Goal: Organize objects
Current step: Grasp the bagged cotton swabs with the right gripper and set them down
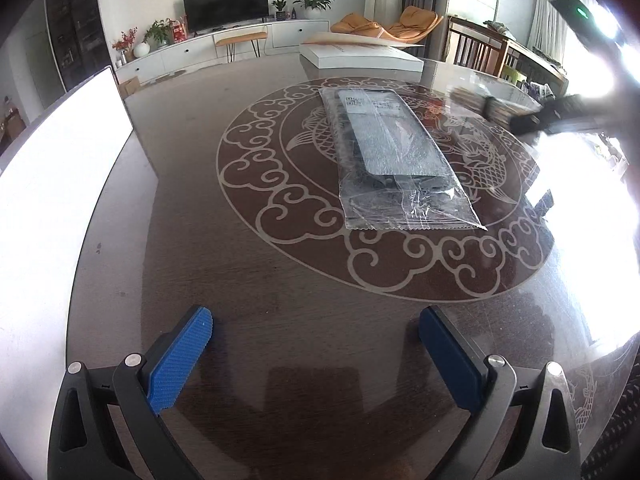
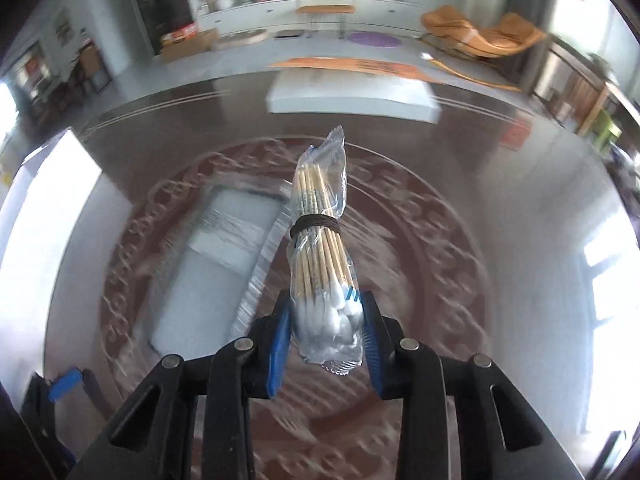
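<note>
In the left wrist view, a flat dark item sealed in a clear plastic bag lies on the round dark table, on the pale scroll-and-fish pattern at its centre, well ahead of the left gripper and slightly to its right. The left gripper is spread wide — its blue pads stand far apart with only bare tabletop between them, touching nothing. It sits low over the near edge of the table, pointing toward the far side. A white box rests at the far edge, and a white board stands at the left. At the upper right the right gripper shows as a dark blur in the window glare, with the blurred bundle at its tip.

In the right wrist view, the right gripper is pinching a bag of cotton swabs by its cotton-tipped end — the wooden sticks, bound by a dark band, jut forward and upward from the pads. It is raised above the table, angled down, and the surface below is smeared by motion. The bagged dark item lies below and left of the swabs. The left gripper's blue pad peeks in at the lower left.
</note>
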A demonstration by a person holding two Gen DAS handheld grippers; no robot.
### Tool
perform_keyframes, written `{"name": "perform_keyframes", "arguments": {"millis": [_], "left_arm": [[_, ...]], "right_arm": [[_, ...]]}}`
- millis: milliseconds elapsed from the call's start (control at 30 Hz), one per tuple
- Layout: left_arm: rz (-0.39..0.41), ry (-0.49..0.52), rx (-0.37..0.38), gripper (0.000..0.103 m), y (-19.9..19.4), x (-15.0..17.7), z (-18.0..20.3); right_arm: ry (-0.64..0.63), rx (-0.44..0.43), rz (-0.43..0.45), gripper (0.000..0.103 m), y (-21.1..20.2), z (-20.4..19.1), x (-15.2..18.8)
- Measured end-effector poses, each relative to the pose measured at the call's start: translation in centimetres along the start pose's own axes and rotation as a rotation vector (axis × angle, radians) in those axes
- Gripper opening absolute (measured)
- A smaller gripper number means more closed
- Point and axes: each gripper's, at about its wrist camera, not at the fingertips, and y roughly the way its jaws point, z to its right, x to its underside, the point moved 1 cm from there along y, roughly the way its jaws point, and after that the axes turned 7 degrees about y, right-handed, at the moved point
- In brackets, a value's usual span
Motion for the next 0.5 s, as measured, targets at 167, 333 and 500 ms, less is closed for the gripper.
{"name": "perform_keyframes", "arguments": {"millis": [167, 333, 500], "left_arm": [[0.000, 0.001, -0.001, 0.103, 0.0, 0.0, 0.0], [0.000, 0.001, -0.001, 0.103, 0.0, 0.0, 0.0], [0.000, 0.001, -0.001, 0.103, -0.1, 0.0, 0.0]], "right_arm": [[0.053, 0.057, 0.032, 0.033, -2.7, 4.6, 7.4], [0.141, 0.040, 0.075, 0.037, -3.8, 7.7, 12.4], [0.204, 0.054, 0.117, 0.074, -3.9, 9.2, 14.1]]}}
